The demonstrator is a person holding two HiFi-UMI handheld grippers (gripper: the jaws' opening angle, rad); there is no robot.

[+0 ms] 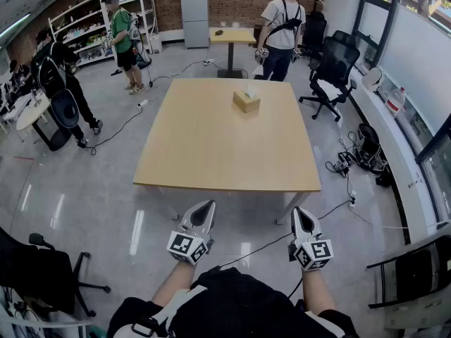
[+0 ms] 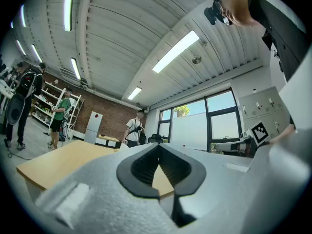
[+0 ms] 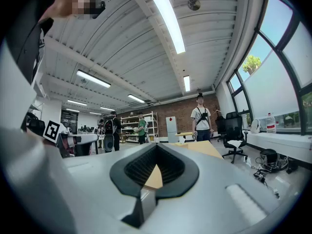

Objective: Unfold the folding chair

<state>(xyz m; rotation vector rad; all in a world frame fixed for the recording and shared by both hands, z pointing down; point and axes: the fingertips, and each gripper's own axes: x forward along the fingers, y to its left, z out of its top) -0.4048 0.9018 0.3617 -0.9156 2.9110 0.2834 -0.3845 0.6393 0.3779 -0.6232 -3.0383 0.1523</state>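
A pale honey-wood desk (image 1: 211,146) carries a tan box (image 1: 246,101), on a glossy light-grey floor (image 1: 84,189). At six o'clock, the left gripper (image 1: 206,208) and right gripper (image 1: 302,215) are light grey with black-lined fingers (image 2: 141,167). Each bears a cube (image 1: 187,247) patterned in black-and-white squares. At twelve o'clock, a red-brown brick wall (image 1: 232,2) backs a white cabinet (image 1: 194,16) with a small red mark. At ten o'clock, a person (image 1: 121,30) wears a green shirt. At two o'clock stand black chairs (image 1: 332,69).
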